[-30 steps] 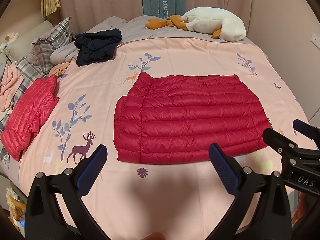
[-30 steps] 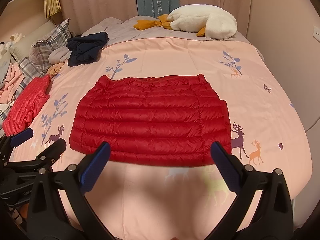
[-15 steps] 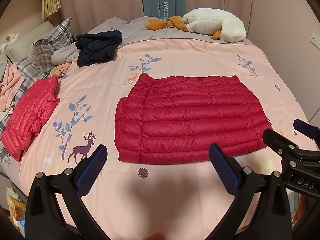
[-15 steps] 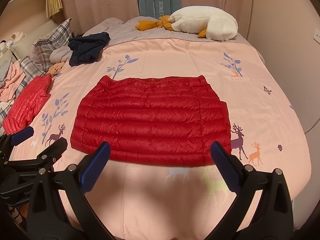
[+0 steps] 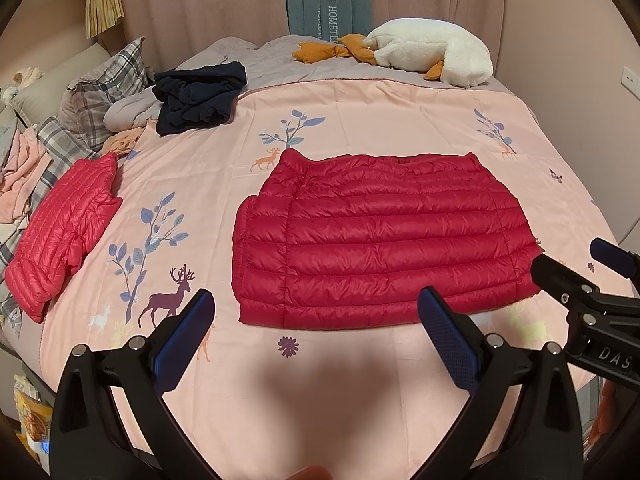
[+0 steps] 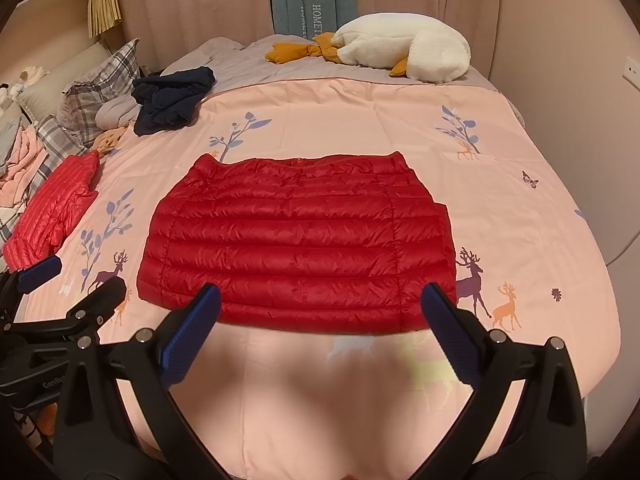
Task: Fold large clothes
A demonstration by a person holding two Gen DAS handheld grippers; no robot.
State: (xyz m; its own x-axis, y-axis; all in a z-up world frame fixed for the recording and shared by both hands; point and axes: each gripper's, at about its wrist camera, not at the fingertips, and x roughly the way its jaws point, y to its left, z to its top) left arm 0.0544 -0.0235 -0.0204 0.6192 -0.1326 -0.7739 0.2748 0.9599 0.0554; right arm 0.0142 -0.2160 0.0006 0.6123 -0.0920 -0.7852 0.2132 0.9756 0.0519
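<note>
Red puffer jacket [image 5: 380, 240] is lying flat mid-bed [image 5: 360, 120], already folded into a wide rectangle. Both my tongs, left [image 5: 316, 328] and right [image 6: 320, 320], hover wide open and empty just off its near edge. Next I'd probably grab one side and fold it across.

Red quilted down jacket [image 5: 380, 240] is lying flat, folded into a wide rectangle, mid-bed on pink sheet [image 5: 360, 112].
</note>
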